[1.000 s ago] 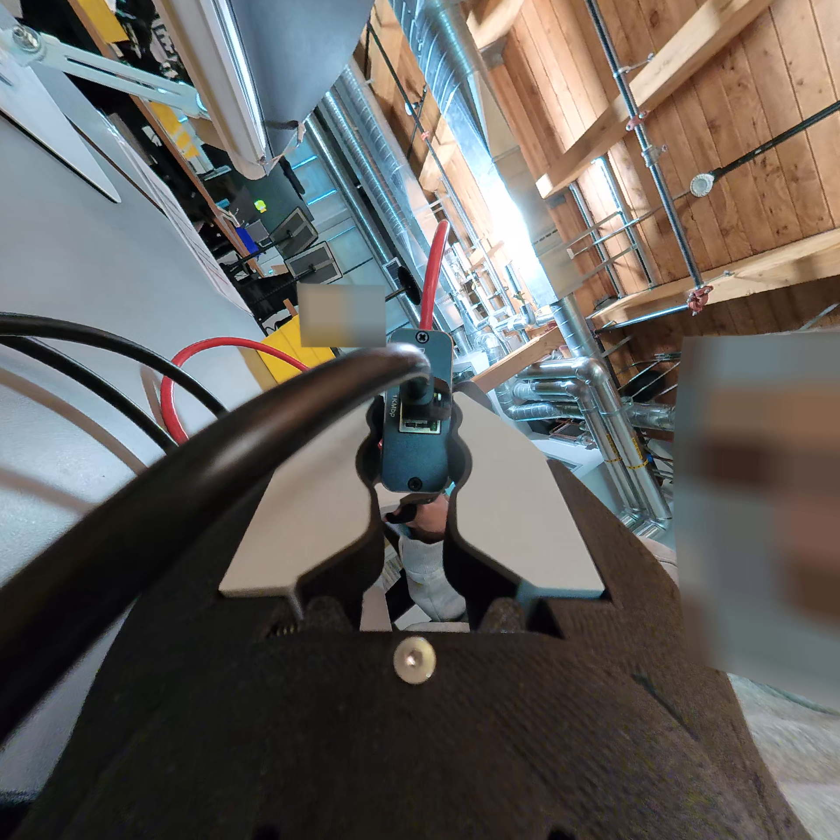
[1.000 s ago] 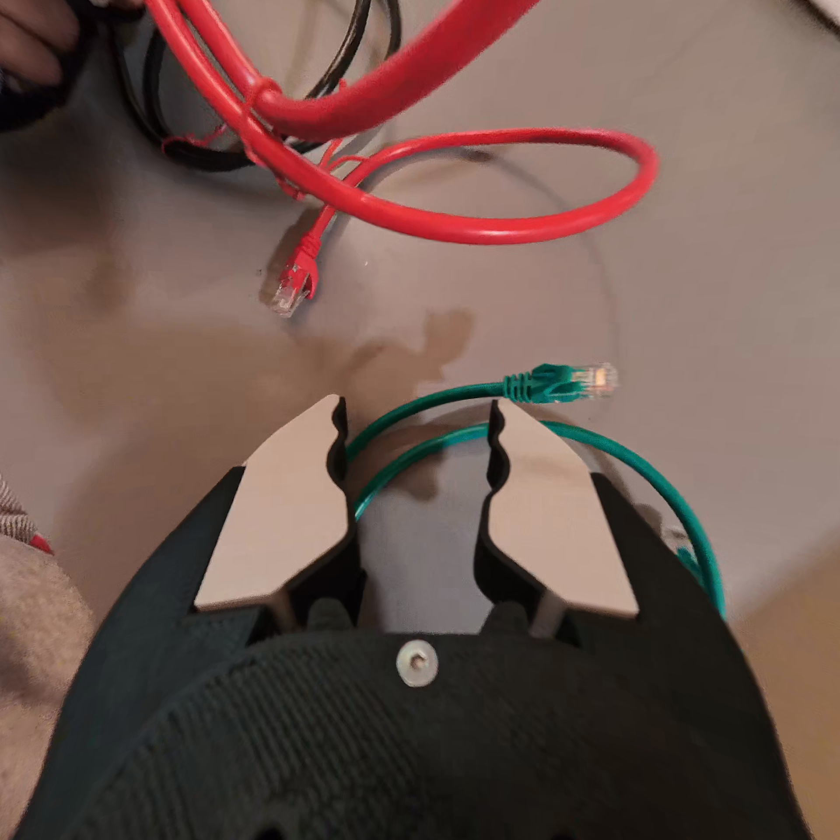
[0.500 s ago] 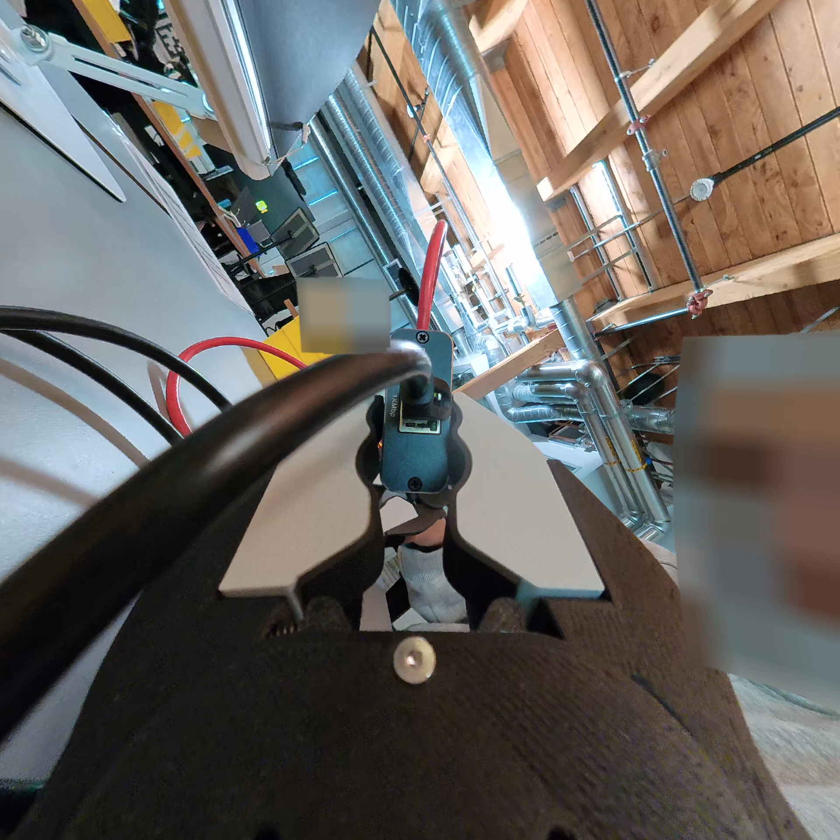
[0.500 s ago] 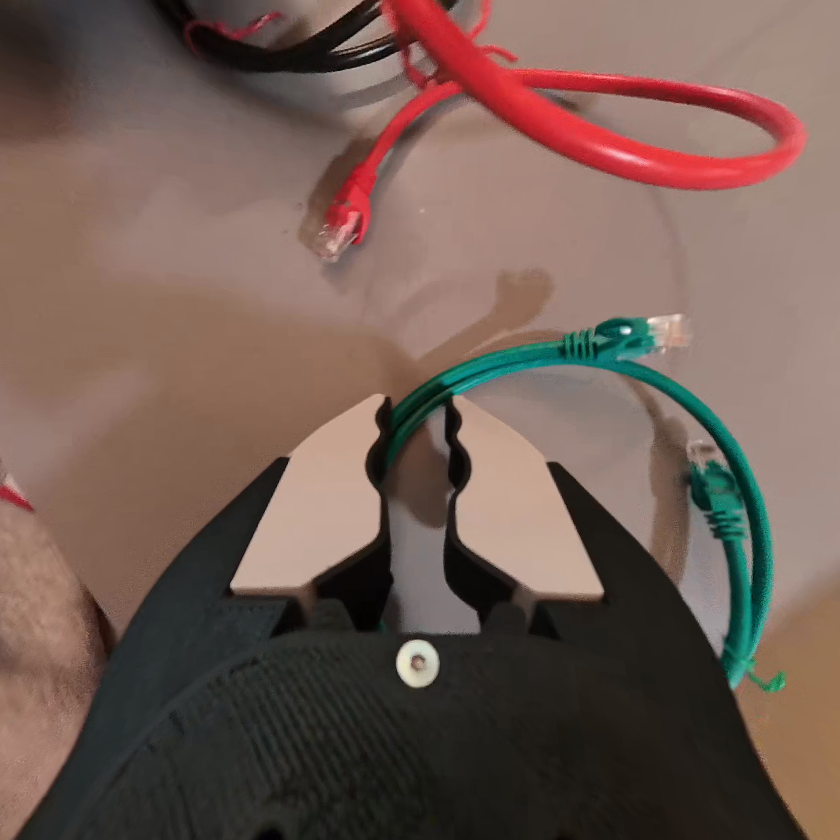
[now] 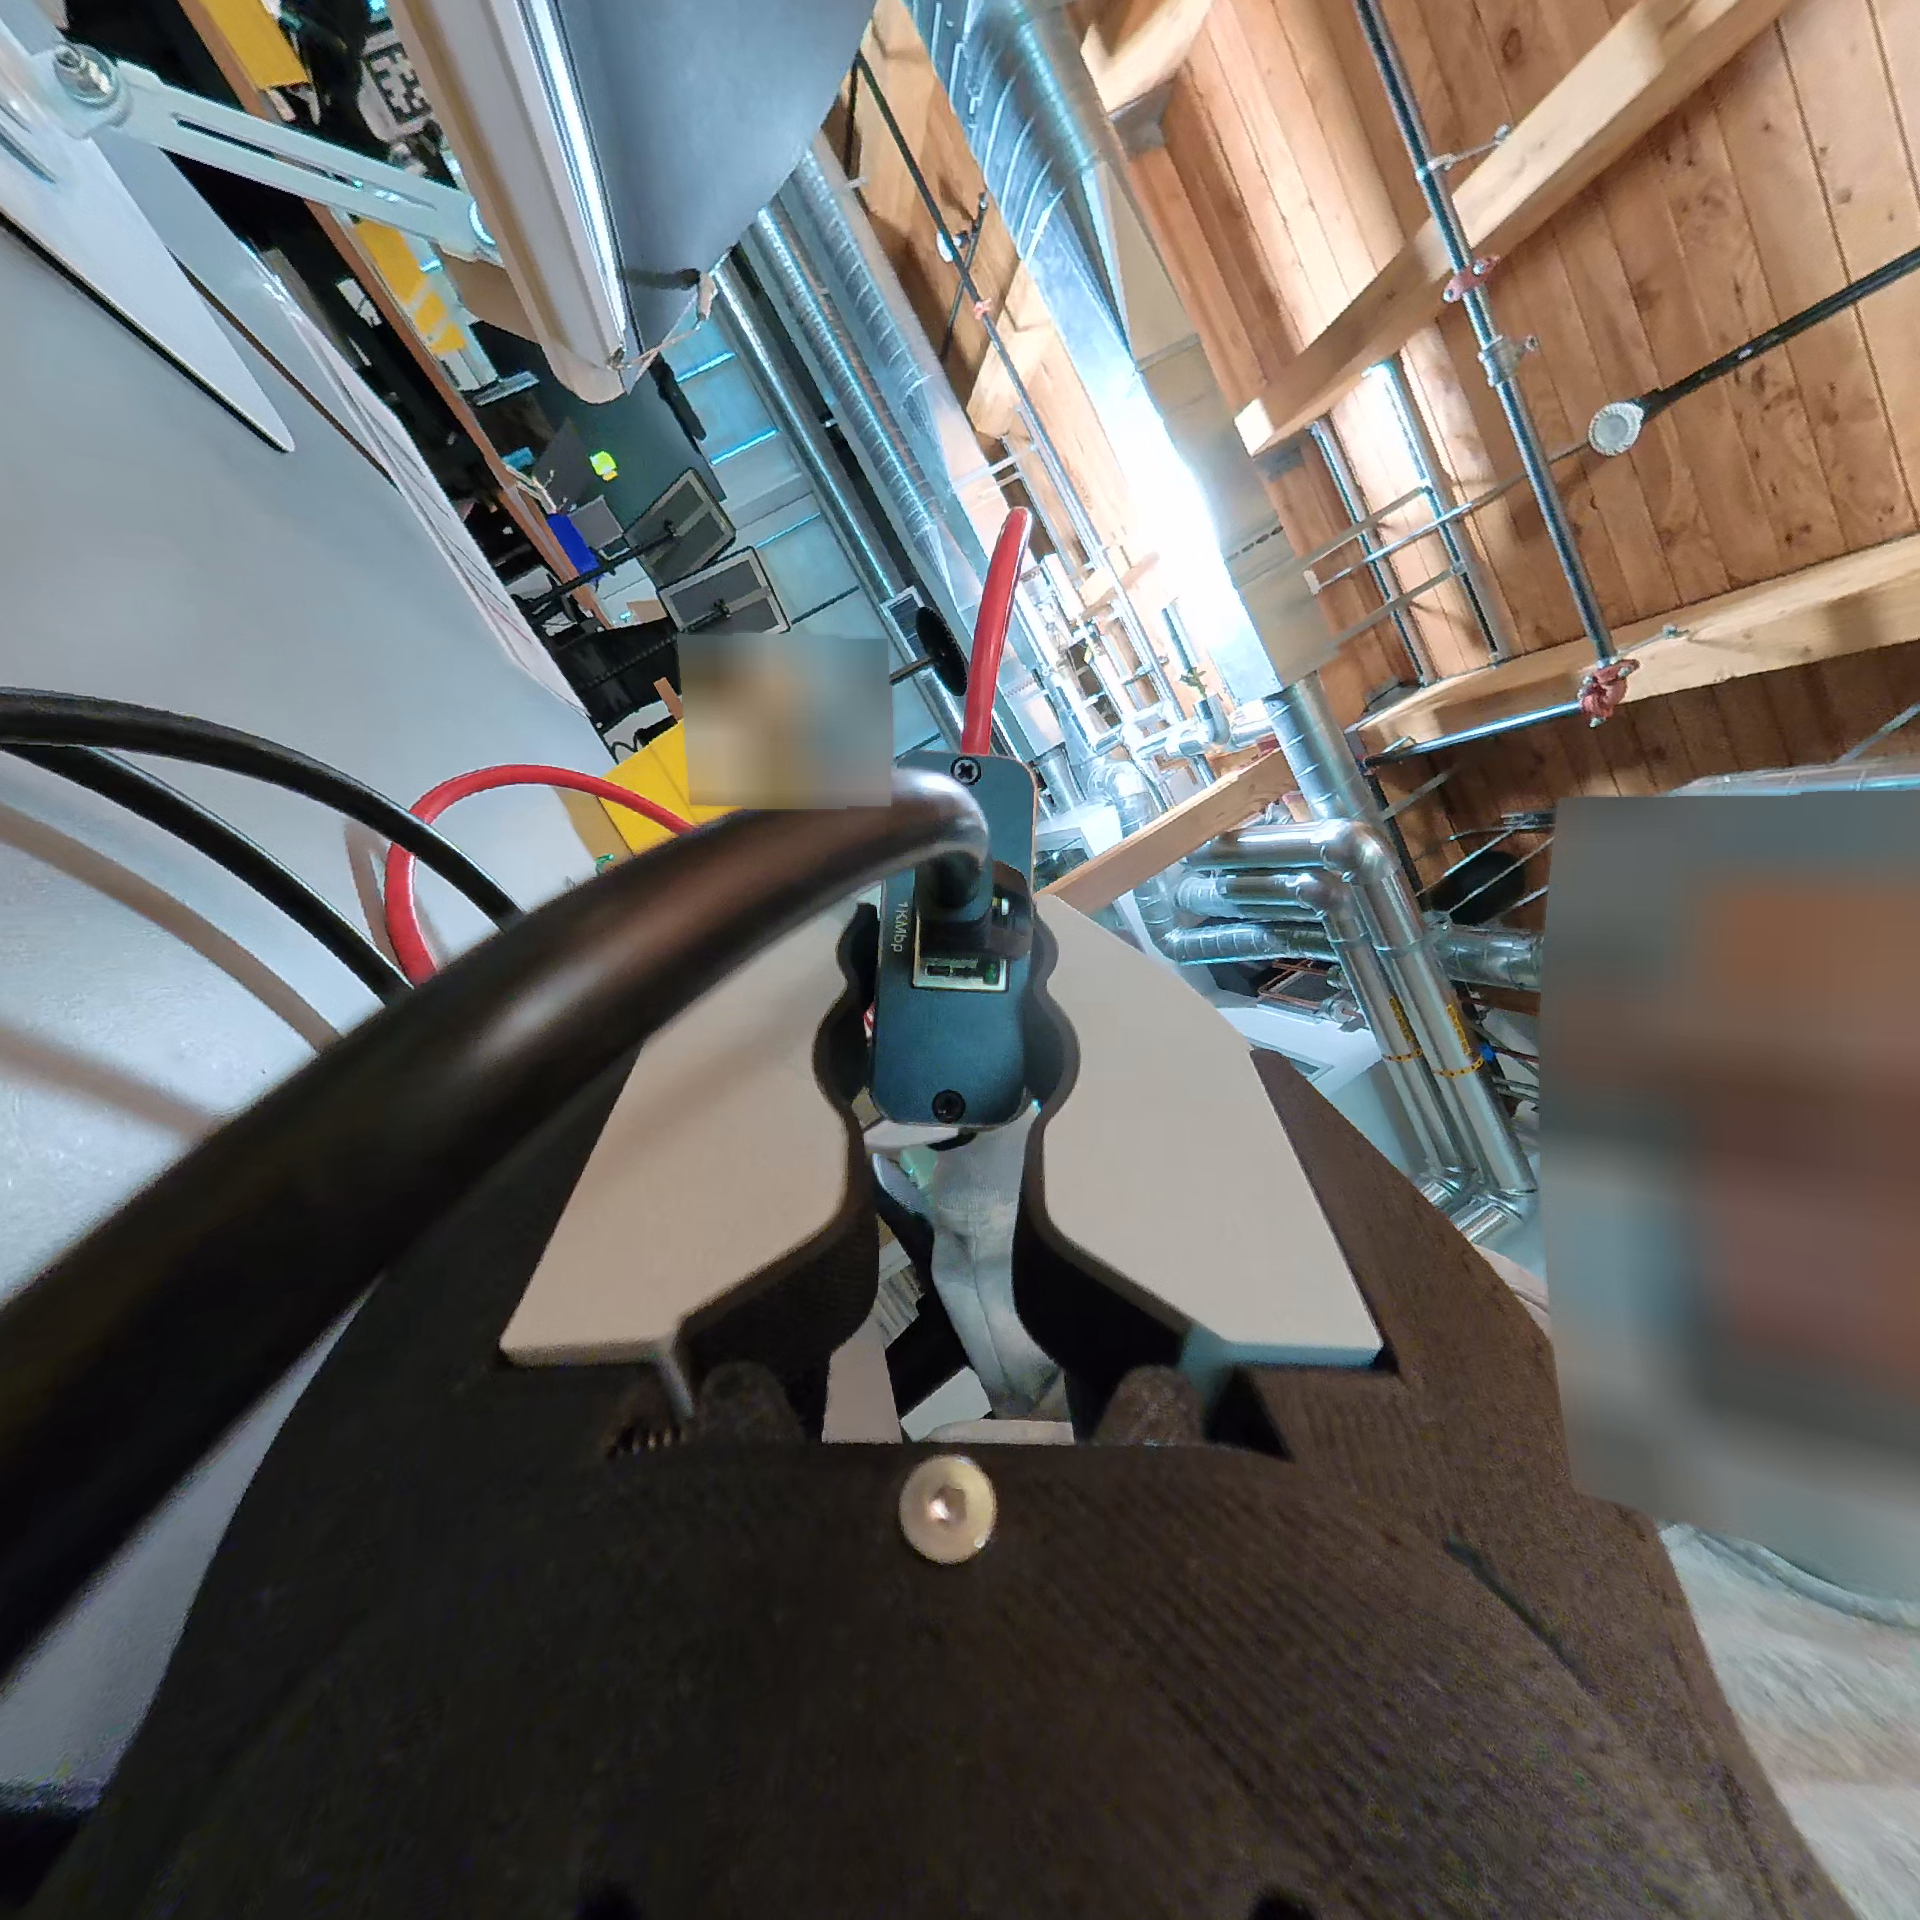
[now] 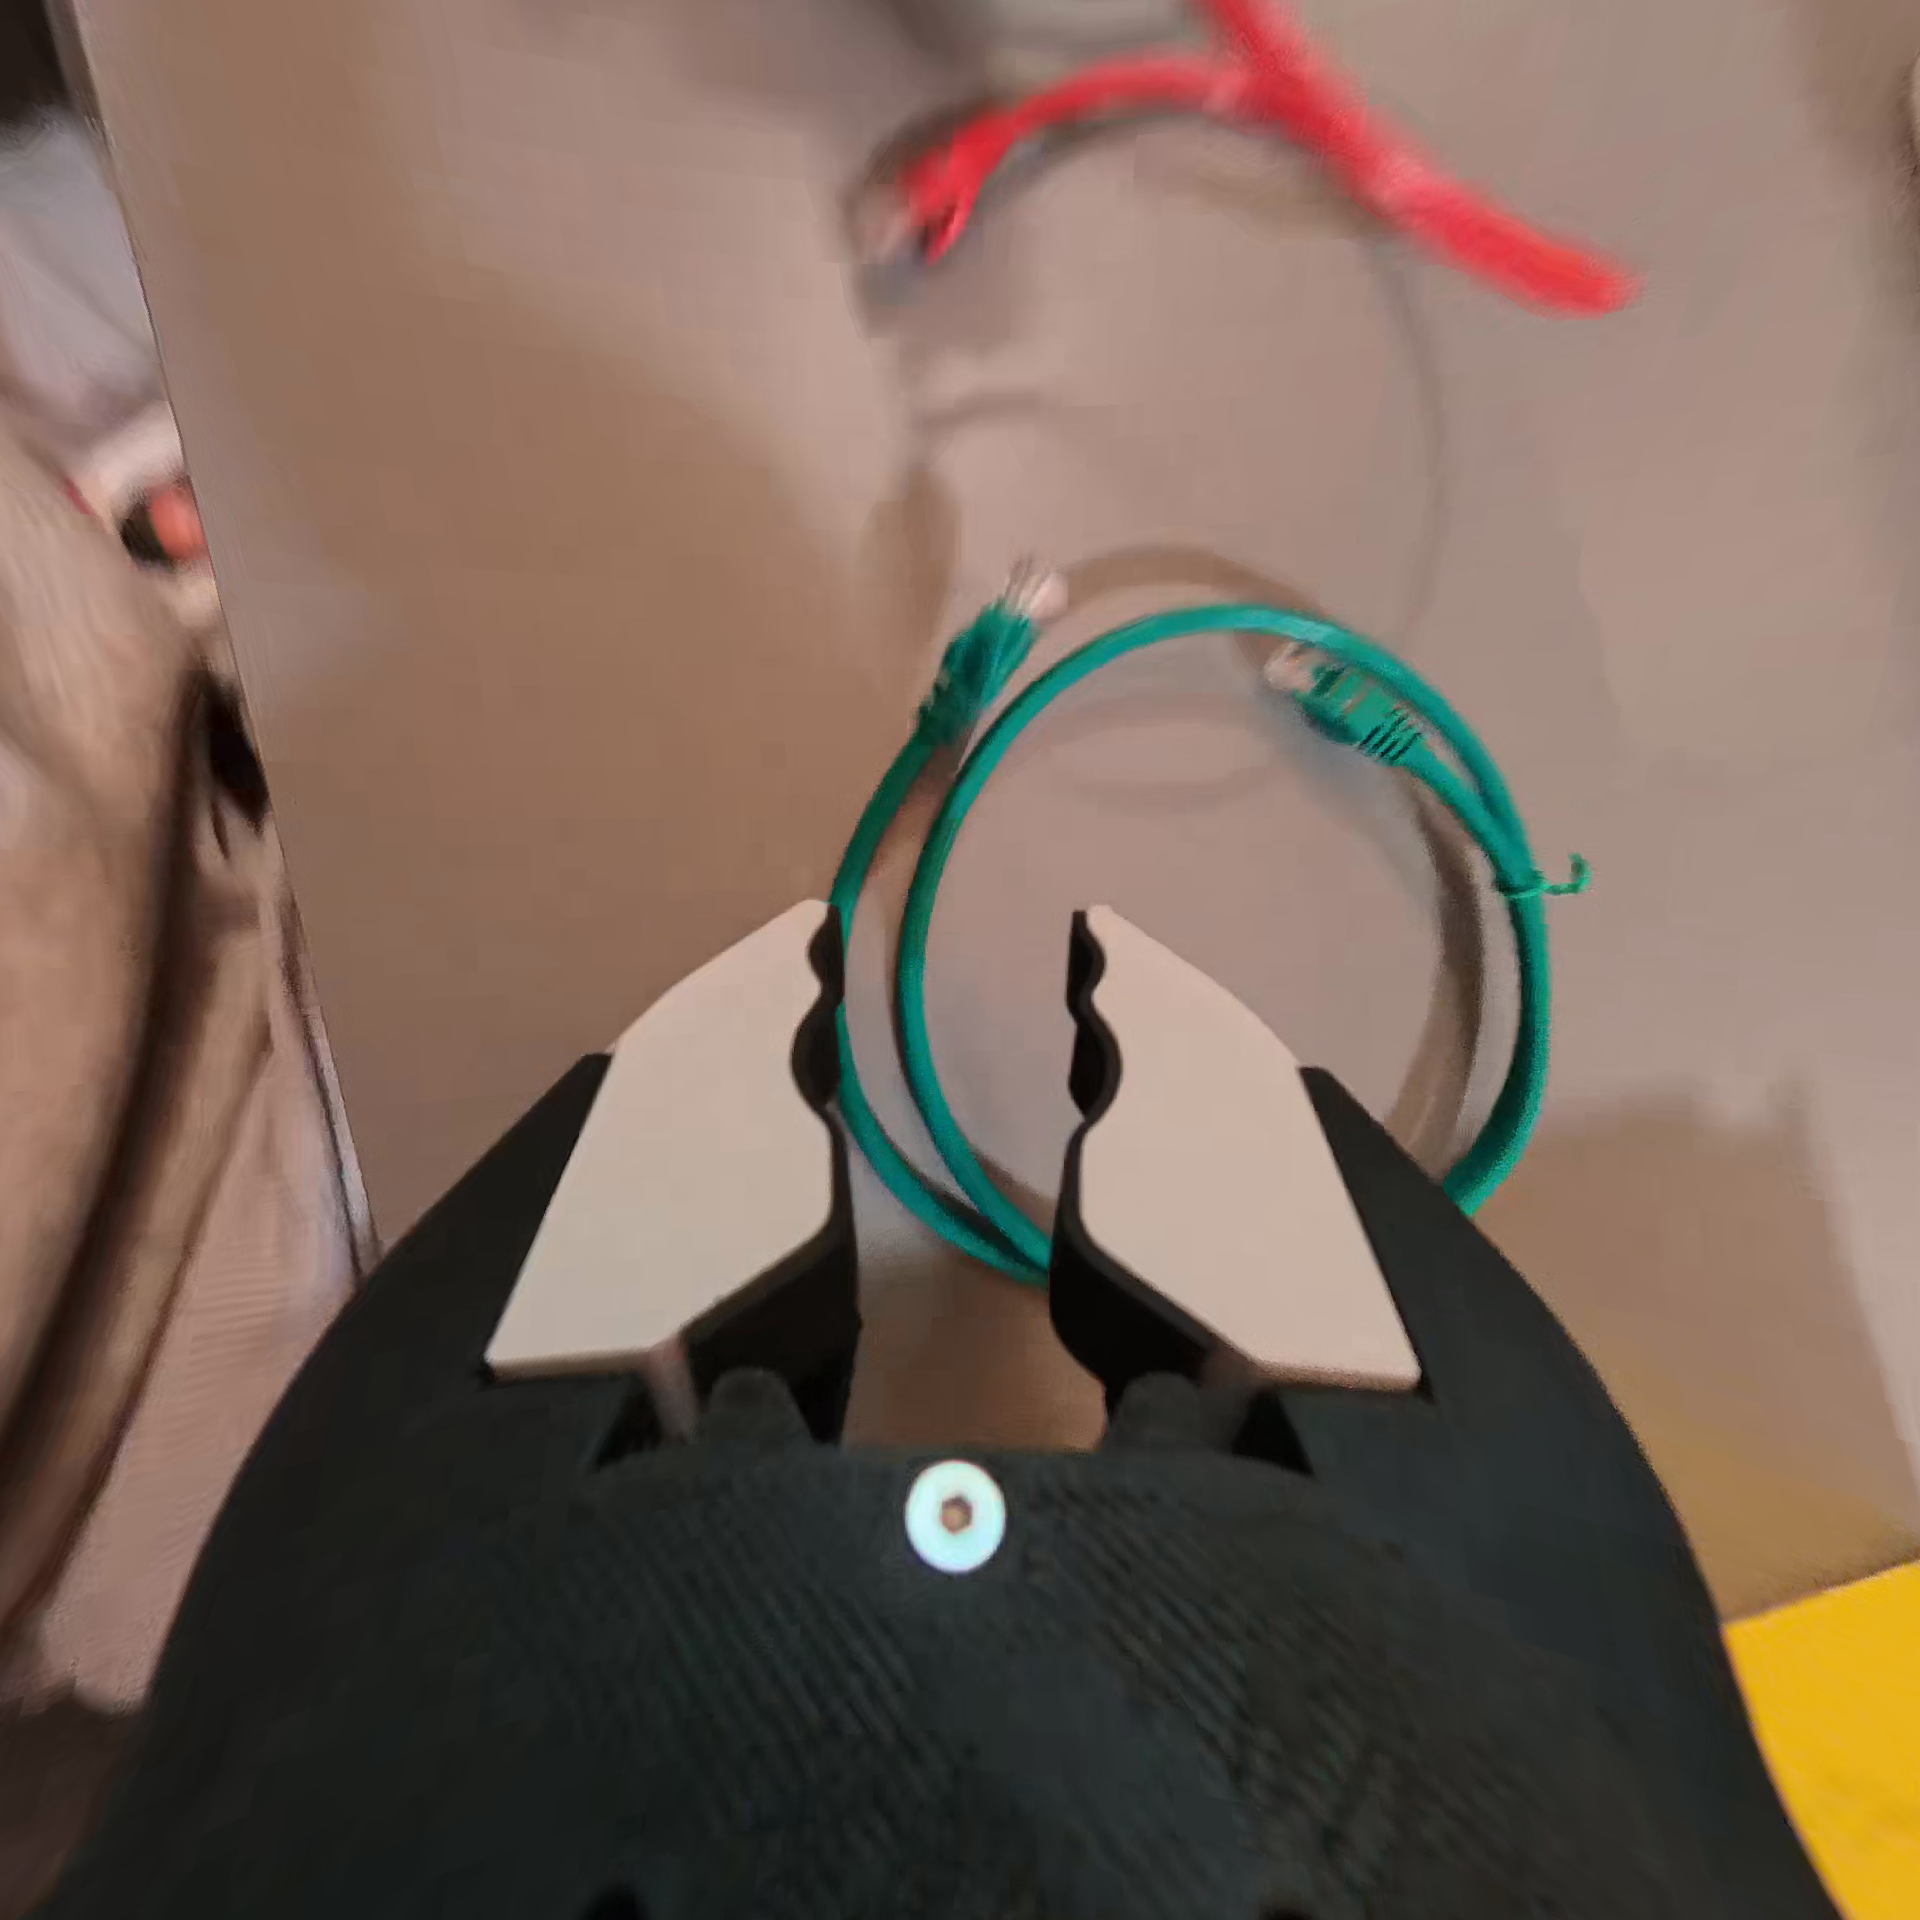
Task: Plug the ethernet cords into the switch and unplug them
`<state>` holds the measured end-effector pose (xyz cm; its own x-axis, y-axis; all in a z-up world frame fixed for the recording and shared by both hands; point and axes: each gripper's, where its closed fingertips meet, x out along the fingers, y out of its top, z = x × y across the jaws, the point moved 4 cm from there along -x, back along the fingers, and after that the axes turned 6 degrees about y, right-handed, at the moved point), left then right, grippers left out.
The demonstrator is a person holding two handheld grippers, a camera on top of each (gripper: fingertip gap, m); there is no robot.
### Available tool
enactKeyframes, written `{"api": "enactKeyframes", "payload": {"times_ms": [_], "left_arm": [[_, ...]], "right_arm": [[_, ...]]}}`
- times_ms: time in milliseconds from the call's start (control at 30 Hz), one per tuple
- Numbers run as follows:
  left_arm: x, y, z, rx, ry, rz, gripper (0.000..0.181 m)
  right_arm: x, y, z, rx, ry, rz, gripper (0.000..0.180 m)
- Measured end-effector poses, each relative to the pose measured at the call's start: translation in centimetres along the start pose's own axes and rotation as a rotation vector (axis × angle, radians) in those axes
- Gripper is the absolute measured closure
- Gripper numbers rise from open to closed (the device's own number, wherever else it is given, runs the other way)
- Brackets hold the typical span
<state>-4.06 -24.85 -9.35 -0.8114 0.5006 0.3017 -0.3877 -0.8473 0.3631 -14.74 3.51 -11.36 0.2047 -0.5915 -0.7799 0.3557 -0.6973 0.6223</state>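
Note:
In the left wrist view my left gripper [image 5: 951,997] is shut on a small dark teal switch [image 5: 951,1049] and holds it up toward the ceiling. A thick black cord [image 5: 520,1039] is plugged into its upper port, with an empty port [image 5: 961,974] just below. A red cord [image 5: 997,623] leaves the switch's far end. In the right wrist view my right gripper [image 6: 954,920] is open over the table. Two strands of a coiled green ethernet cord [image 6: 1247,623] run between its jaws, the left strand against the left finger. Both green plugs [image 6: 987,644] [image 6: 1340,707] are free.
A red cord with a loose plug [image 6: 935,197] lies blurred on the grey table [image 6: 520,520] beyond the green coil. A person's clothing [image 6: 83,831] fills the left edge and a yellow surface [image 6: 1849,1714] shows at the bottom right. A monitor arm [image 5: 260,156] stands at the left.
My right gripper narrowed around the green cord's strands, then opened wider. Its view swung, so the green coil now lies straight ahead and the red cord is farther off. The left gripper held still.

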Motion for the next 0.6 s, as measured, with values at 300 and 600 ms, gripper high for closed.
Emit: {"api": "enactKeyframes", "payload": {"times_ms": [300,600], "left_arm": [[0.1,-0.2,-0.1,0.001,0.004,-0.008,0.156],[0.7,-0.9,0.3,0.061,0.033,-0.077,0.155]], "right_arm": [[4.7,1.0,-1.1,0.298,-0.135,0.102,0.139],[5.1,1.1,0.2,0.099,-0.353,-0.001,0.169]]}}
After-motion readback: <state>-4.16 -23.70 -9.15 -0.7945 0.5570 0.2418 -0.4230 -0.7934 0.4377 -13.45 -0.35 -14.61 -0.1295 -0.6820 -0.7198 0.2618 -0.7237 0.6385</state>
